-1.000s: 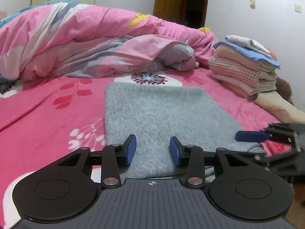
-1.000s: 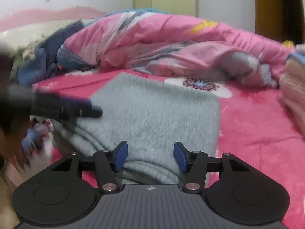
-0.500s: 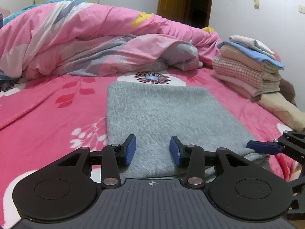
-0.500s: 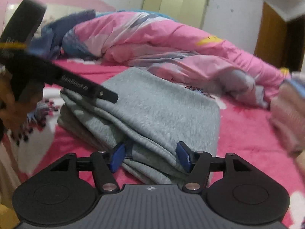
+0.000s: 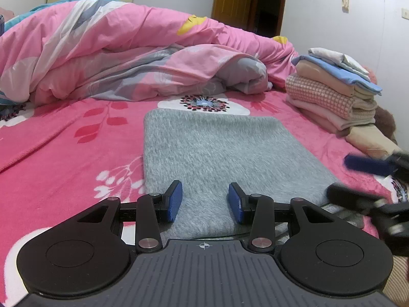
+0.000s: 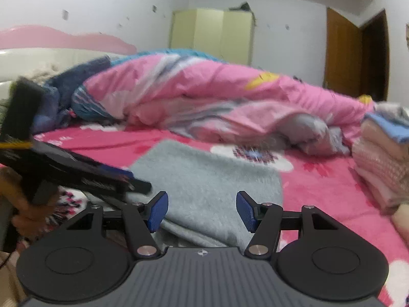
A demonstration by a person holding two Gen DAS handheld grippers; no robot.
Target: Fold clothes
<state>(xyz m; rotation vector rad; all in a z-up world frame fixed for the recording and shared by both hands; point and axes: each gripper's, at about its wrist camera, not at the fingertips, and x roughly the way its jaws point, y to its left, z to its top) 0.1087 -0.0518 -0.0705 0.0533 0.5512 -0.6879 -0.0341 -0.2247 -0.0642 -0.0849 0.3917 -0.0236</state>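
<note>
Both tools gape over the folded grey garment [image 5: 219, 151]; only the right view shows a hand [image 6: 25, 204] holding the left tool [image 6: 133, 181], while the right tool [image 6: 202, 211] grips nothing.

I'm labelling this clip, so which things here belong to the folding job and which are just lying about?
Job:
- folded grey garment
- stack of folded clothes
- left hand-held gripper
- right hand-held gripper

Lying about:
- pink duvet
- wardrobe

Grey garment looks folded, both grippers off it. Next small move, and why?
Probably close both grippers on the near edge of the grey garment and carry it toward the folded stack. It lies as a neat rectangle; left gripper and right gripper stand open over that edge, gripping nothing.
</note>
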